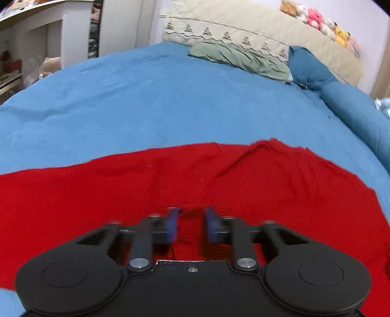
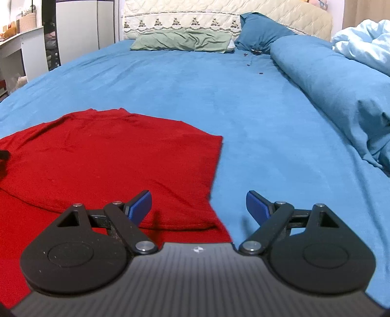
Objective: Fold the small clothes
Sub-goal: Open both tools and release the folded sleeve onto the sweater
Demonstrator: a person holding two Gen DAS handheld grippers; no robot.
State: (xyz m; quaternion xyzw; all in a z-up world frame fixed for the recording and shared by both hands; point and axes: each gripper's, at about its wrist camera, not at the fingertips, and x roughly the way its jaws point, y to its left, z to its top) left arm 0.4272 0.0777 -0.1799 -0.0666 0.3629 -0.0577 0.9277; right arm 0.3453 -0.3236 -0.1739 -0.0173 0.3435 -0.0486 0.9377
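A red garment [image 1: 170, 185] lies spread flat on the blue bed sheet [image 1: 146, 97]. My left gripper [image 1: 191, 217] hovers low over the garment's middle, its blue pads [image 1: 173, 219] a small gap apart with only red cloth seen between them, nothing held. In the right wrist view the garment [image 2: 109, 156] fills the lower left, its right edge running down toward me. My right gripper [image 2: 198, 207] is wide open and empty, straddling that right edge near the garment's near corner, left pad [image 2: 140, 207] over red cloth, right pad over sheet.
A green pillow [image 2: 182, 40] and a dark blue pillow [image 2: 260, 31] lie at the headboard [image 2: 219, 14]. A rolled blue duvet [image 2: 329, 85] runs along the right side, with a pale blue blanket [image 2: 365, 44] beyond. White furniture [image 2: 17, 53] stands left of the bed.
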